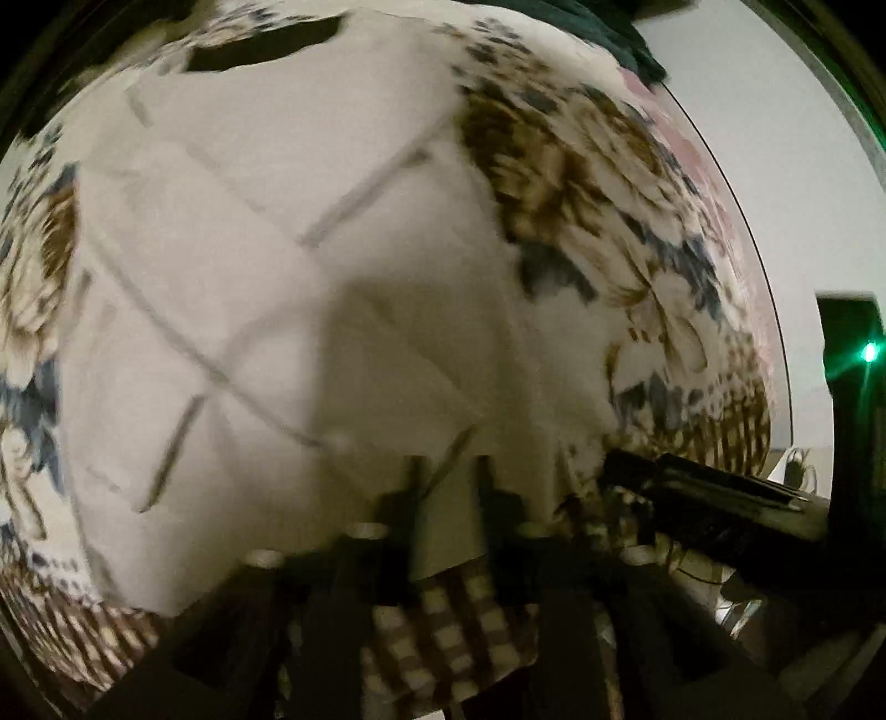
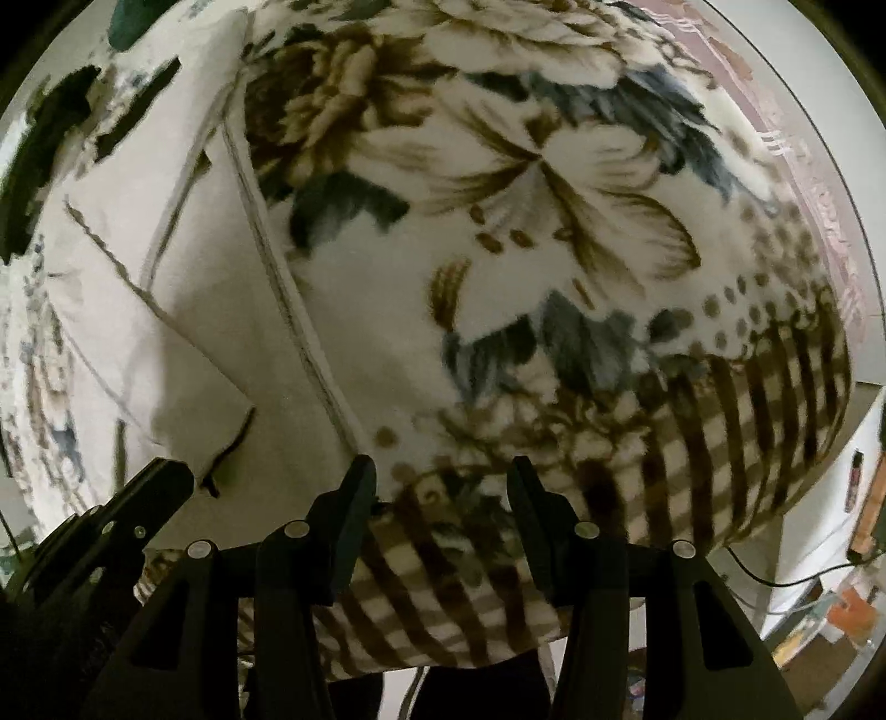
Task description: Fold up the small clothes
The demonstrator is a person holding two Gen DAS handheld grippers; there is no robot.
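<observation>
So both views look down on a floral blanket [image 2: 554, 232] with a brown checked border, and a pale garment [image 1: 249, 266] with thin grey seams is spread on top of it.

Left view is pretty blurry. The garment fills most of it, lying flat with a folded flap near the middle. The left gripper [image 1: 446, 498] sits at the garment's near edge, and a strip of the pale cloth runs down between its two dark fingers [image 1: 404, 509]. Jaws look narrow, closed down on that strip as far as I can tell through the blur. The other gripper shows as a dark bar on the right side of that frame.

Right view is sharper. The right gripper [image 2: 443, 498] has its jaws wide apart with nothing between them, just the checked border underneath. Its left finger [image 2: 354, 498] is right at the garment's edge where the seam runs down. The garment is off to the left here, with a folded corner pointing down near the left gripper [image 2: 133, 509], which pokes in from the lower left.

There's a dark green cloth [image 1: 609, 33] at the far end of the blanket, and a dark strip [image 1: 266, 44] lying near the garment's far edge.
</observation>
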